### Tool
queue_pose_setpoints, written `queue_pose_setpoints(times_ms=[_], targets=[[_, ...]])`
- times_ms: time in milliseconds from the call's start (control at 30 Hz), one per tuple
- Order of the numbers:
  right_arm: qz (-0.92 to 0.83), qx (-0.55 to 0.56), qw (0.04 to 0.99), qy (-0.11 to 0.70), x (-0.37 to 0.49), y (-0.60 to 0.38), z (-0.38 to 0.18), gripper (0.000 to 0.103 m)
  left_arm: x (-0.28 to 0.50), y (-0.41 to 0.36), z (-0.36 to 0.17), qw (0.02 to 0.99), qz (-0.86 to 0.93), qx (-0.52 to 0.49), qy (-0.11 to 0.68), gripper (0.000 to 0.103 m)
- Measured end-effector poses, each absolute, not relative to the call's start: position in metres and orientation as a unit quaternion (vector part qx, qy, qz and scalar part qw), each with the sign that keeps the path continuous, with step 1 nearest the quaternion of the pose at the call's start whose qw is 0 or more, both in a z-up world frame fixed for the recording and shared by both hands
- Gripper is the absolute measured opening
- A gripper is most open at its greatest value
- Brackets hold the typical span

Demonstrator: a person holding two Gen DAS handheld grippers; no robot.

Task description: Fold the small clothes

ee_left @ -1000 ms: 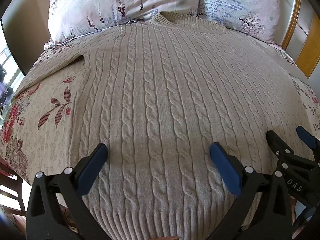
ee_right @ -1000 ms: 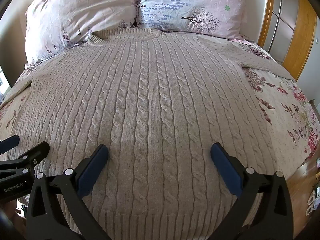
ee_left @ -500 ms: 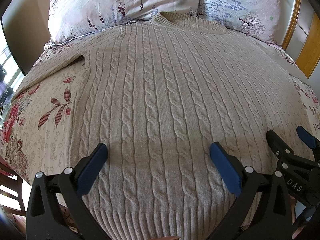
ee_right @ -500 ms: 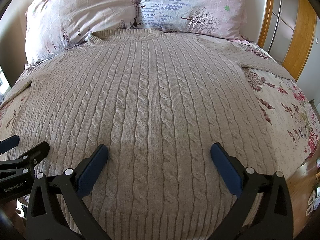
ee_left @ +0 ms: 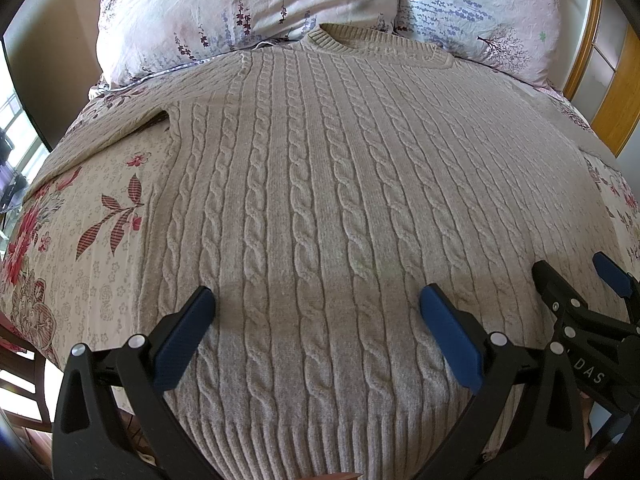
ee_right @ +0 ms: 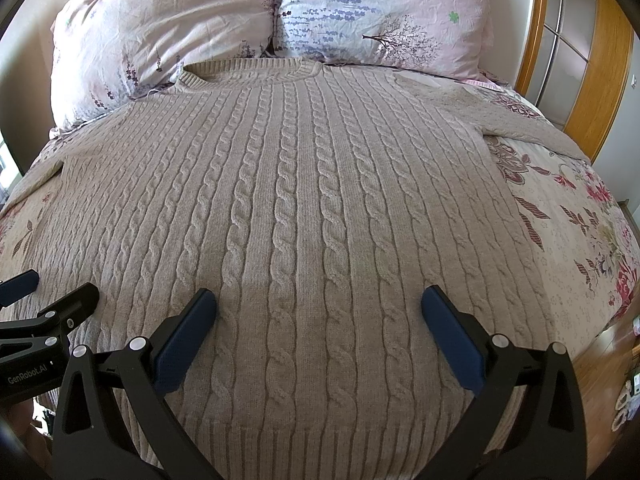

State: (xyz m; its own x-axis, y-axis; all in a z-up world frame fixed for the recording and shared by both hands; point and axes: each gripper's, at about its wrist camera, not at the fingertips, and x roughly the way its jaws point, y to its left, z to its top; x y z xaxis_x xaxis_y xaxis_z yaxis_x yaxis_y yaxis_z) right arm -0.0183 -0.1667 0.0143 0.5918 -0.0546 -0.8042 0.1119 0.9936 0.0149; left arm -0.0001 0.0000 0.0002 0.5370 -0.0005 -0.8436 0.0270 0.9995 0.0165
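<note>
A beige cable-knit sweater point(ee_left: 320, 200) point(ee_right: 312, 200) lies flat and face up on the bed, collar toward the pillows, ribbed hem nearest me. Its sleeves spread out to both sides. My left gripper point(ee_left: 316, 320) hovers open above the lower part of the sweater, blue pads wide apart, nothing between them. My right gripper point(ee_right: 318, 320) is open in the same way over the hem area. Each gripper shows at the edge of the other's view: the right gripper point(ee_left: 592, 300) and the left gripper point(ee_right: 44, 300).
Two floral pillows point(ee_left: 248, 12) point(ee_right: 380, 12) lean at the head of the bed. The floral bedsheet point(ee_left: 80, 220) point(ee_right: 580, 220) shows on both sides of the sweater. A wooden-framed cabinet point(ee_right: 592, 60) stands at the right, wooden floor point(ee_right: 608, 380) below it.
</note>
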Motion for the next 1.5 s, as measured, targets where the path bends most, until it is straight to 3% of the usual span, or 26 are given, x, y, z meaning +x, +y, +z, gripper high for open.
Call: queue_pose_setpoints(times_ms=[1500], targets=[[-0.042, 0.029, 0.894, 0.446, -0.0168, -0.1669, 0.0135, 0.102, -0.0003, -0.0001, 0.0001, 0.876, -0.008, 0.014, 0.482, 0.101]])
